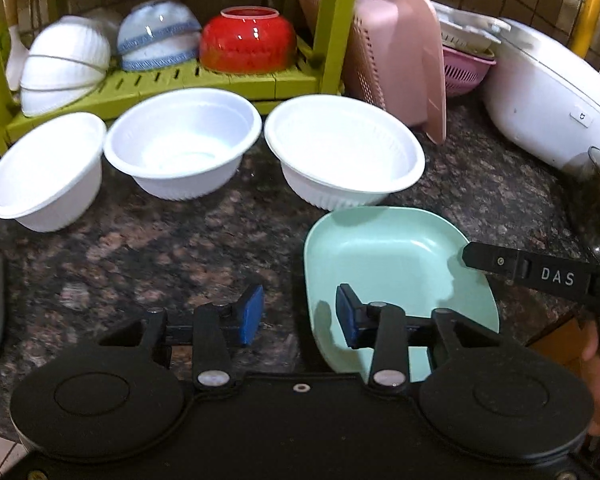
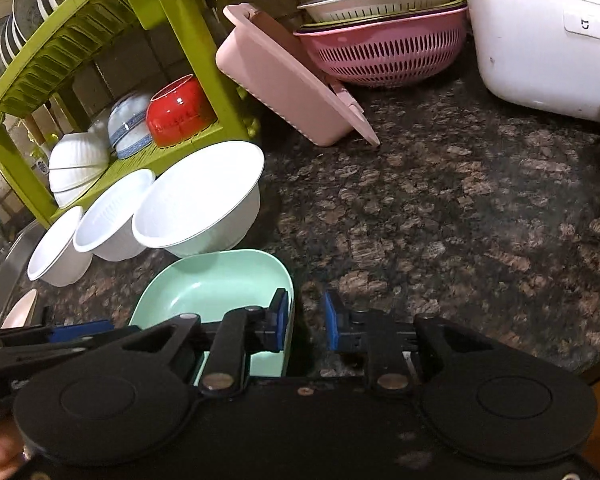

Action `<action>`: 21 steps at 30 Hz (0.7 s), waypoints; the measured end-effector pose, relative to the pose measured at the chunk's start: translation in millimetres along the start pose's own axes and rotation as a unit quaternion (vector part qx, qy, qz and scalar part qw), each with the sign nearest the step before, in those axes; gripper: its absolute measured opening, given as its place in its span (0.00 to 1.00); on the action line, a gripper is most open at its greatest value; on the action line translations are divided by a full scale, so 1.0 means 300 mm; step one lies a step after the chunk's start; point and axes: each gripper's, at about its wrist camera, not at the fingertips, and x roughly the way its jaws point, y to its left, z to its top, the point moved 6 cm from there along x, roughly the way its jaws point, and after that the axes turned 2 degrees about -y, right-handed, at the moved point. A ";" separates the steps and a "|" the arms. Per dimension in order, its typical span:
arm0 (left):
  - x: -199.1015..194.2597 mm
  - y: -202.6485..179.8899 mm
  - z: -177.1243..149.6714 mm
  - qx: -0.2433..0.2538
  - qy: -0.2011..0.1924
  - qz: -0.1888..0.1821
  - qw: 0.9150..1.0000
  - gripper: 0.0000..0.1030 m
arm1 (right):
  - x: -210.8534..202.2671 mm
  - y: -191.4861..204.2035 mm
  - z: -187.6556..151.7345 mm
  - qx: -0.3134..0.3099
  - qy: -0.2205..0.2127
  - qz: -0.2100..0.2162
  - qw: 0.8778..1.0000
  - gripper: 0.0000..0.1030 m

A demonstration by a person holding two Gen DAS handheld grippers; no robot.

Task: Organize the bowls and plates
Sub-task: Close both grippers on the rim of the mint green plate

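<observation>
So the green plate (image 1: 396, 264) is sitting flat on the speckled surface (image 1: 180, 248), right at the near edge, just in front of the rightmost white bowl. My left tool (image 1: 300, 312) is released, pads apart: the right pad (image 1: 346, 312) hangs over the plate's left side and the left pad (image 1: 252, 312) is over bare stone, so the plate's left rim runs between them. I can't tell if either pad touches it. My right tool (image 2: 306, 320) is also released, straddling the plate's right rim in its own view, with one blue pad (image 2: 282, 320) over the plate and the other (image 2: 332, 322) over the stone. Not gripping anything on either side.

Behind the plate there's a row of three white bowls standing upright on the surface: left bowl (image 1: 48, 176), middle bowl (image 1: 184, 140), right bowl (image 1: 344, 152). The left and middle ones look like they touch at the rims.

Behind those is the green rack (image 1: 160, 84). Its lower shelf holds upside-down bowls: a white stack (image 1: 64, 68), a blue-banded one (image 1: 158, 36) and a red one (image 1: 248, 40). The right view shows plates (image 2: 24, 4) standing on edge in the top tier.

To the right of the rack, a pink bin (image 1: 396, 60) leans tilted, then a pink colander (image 1: 464, 68) with white stuff stacked in it, then a white cooker (image 1: 548, 96).
</observation>
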 end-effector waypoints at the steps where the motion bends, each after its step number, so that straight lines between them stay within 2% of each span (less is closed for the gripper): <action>1: 0.004 -0.004 0.001 0.001 0.001 0.000 1.000 0.46 | -0.002 0.006 -0.002 -0.005 -0.002 -0.001 1.000 0.21; 12: 0.034 -0.036 0.001 0.015 0.002 0.008 1.000 0.44 | -0.003 0.021 -0.012 -0.027 0.004 -0.001 1.000 0.21; 15: 0.045 -0.037 0.001 0.012 0.006 0.008 1.000 0.39 | 0.002 0.035 -0.024 -0.038 0.012 -0.003 0.999 0.20; 17: 0.057 -0.038 -0.001 0.010 0.012 0.009 1.000 0.33 | 0.008 0.045 -0.032 -0.051 0.014 -0.008 0.999 0.18; 21: 0.067 -0.044 -0.002 0.011 0.010 0.014 1.000 0.28 | 0.018 0.055 -0.045 -0.064 0.021 -0.012 0.998 0.14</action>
